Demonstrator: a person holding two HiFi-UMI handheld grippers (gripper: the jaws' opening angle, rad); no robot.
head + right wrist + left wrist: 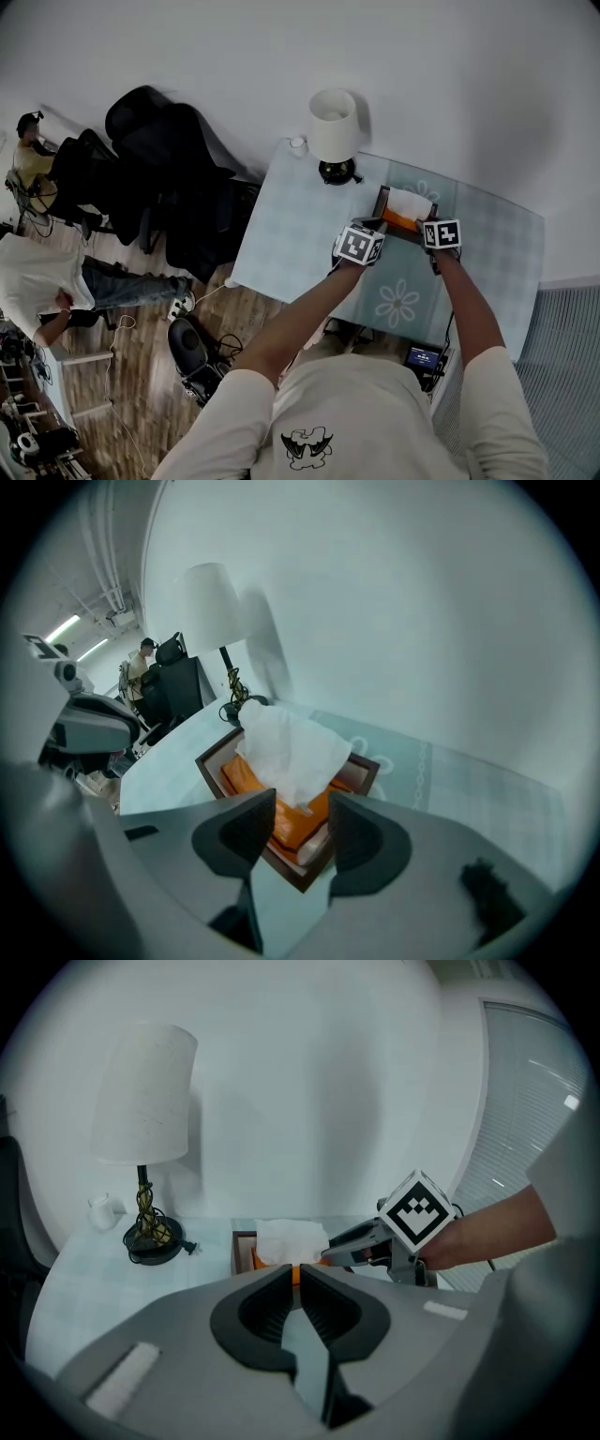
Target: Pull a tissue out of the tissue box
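Right hand-held gripper (302,808): jaws wide apart, empty | tissue (291,747): just ahead, in tissue box (367,769) | left hand-held gripper (298,1277): closed, empty

A dark brown, open-topped tissue box (367,769) stands on the table (459,785), holding an orange pack (246,778). A crumpled white tissue (292,750) sticks up from it.

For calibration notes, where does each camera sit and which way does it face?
Head view: on the person's head, looking steeply down at the table; forearms.
Left gripper view: on the left tool, facing lamp and wall; its shut jaws.
Right gripper view: on the right tool, aimed down at the tissue box; its open jaws.
All share the tissue box.
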